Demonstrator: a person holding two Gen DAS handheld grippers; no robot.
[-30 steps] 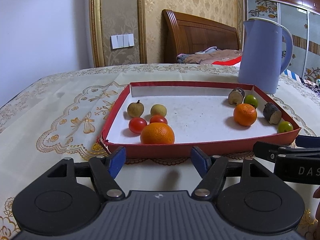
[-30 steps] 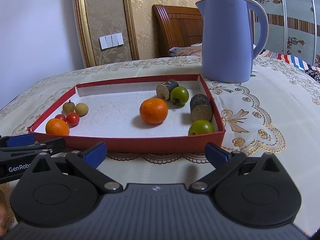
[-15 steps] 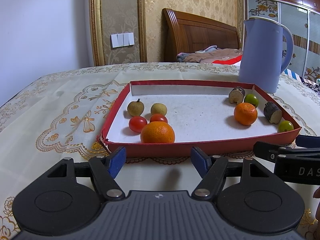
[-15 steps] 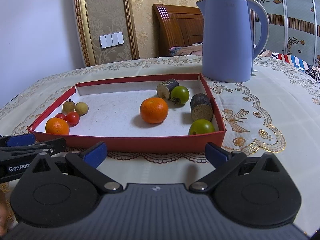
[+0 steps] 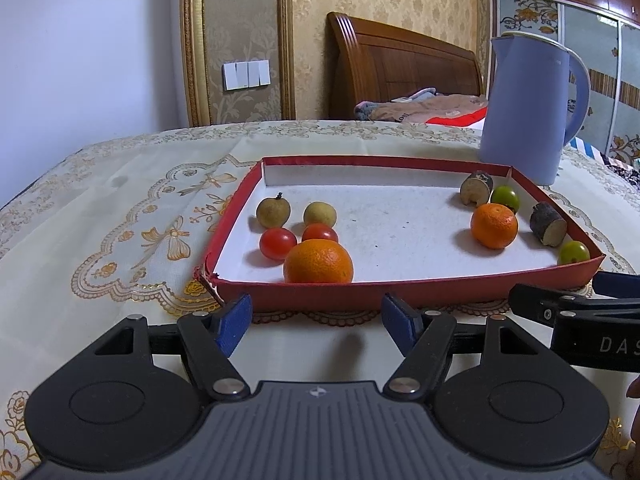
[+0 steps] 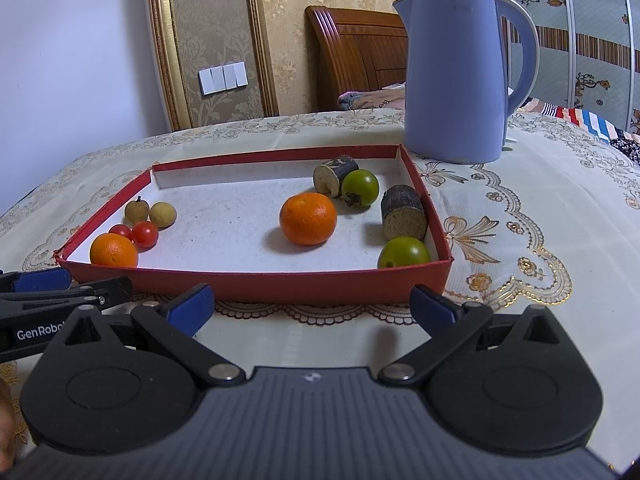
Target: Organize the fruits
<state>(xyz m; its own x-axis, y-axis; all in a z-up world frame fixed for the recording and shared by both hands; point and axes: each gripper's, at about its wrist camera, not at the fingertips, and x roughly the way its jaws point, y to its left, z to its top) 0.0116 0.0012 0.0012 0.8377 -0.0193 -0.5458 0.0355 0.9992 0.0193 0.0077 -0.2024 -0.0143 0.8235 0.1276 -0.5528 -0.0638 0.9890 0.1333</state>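
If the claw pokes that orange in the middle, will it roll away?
Probably: the orange looks round and sits alone on the tray's flat floor. It likely wouldn't get far, since the red walls would stop it. Its skin looks firm, so it shouldn't squash.

The shallow red cardboard tray (image 6: 256, 286) showed a matt wall and a rough, speckled white paper floor. In it, two glossy red cherry tomatoes (image 5: 277, 243) shone beside a dimpled orange mandarin (image 5: 318, 262); the dark bark-skinned cut stem piece (image 6: 403, 213) looked coarse and fibrous at its face. At upper right, the lavender plastic kettle (image 6: 454, 76) was smooth, satin. The cream embroidered tablecloth (image 6: 520, 200) looked woven, gold thread glinting. The grippers' blue finger pads (image 6: 191, 309) looked matt.
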